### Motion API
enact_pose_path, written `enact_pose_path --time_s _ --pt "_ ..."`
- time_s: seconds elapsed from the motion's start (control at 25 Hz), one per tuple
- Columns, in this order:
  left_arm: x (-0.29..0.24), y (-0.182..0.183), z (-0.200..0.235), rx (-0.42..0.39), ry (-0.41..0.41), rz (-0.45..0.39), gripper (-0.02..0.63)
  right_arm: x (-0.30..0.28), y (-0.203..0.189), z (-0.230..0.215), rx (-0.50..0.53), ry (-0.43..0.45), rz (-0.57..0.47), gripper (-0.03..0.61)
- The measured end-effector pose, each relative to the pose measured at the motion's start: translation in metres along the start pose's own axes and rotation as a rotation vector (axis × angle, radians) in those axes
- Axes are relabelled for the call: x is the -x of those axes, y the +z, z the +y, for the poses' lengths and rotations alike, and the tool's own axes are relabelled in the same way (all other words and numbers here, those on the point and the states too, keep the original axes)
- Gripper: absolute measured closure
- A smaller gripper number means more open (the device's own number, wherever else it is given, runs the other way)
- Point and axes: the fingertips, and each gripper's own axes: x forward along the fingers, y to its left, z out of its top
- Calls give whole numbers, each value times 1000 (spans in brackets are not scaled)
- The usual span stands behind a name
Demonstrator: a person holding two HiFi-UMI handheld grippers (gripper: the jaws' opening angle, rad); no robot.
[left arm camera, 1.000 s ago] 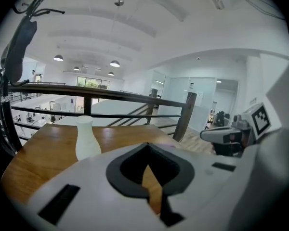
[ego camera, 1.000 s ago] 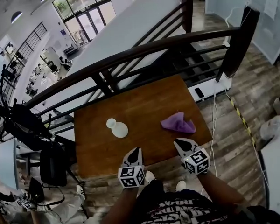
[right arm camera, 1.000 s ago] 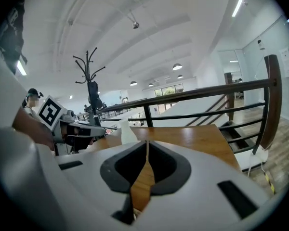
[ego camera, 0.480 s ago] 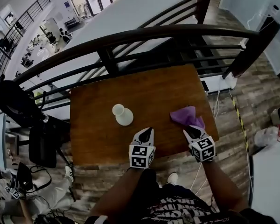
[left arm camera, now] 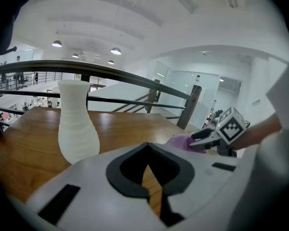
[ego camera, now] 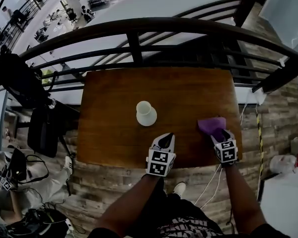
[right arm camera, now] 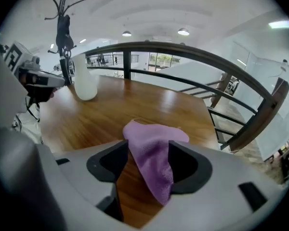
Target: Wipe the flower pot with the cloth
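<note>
Two risks stand out. The right gripper (right arm camera: 145,159), whose jaws have just been opening, stands wide with the purple cloth (right arm camera: 153,150) loose between them. It could pinch only a thin fold, or nudge the cloth off the nearby bench (ego camera: 114,90) edge. That gripper points steeply down. The left gripper (ego camera: 165,139), jaws seemingly together and empty, hovers near the white flower pot (ego camera: 146,114) mid-bench.

The table (ego camera: 114,133) is glossy wood, the flower pot (ego camera: 146,114) matt, the cloth (ego camera: 212,125) fuzzy.
</note>
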Motion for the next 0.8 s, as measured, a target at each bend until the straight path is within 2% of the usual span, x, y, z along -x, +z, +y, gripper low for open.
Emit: enact_pose_path --time_s 0.2,0.36,0.4,0.48,0.68,0.8 --pt "5 -12 13 29 25 -1 615 -41 -36 -7 64 -12 136 331" --pt "17 -6 21 36 47 -23 615 -47 -33 -18 -44 -1 114 335" --pt "20 -3 25 35 55 -32 615 -47 -32 -21 -64 -8 116 362" --pt "27 4 35 36 73 -46 615 -47 -33 -27 -94 -17 127 469" --pt "50 22 61 32 121 -73 615 -46 -25 -20 -97 -8 138 539" --pt "72 39 74 27 144 -101 615 -33 3 -9 -90 -4 73 546"
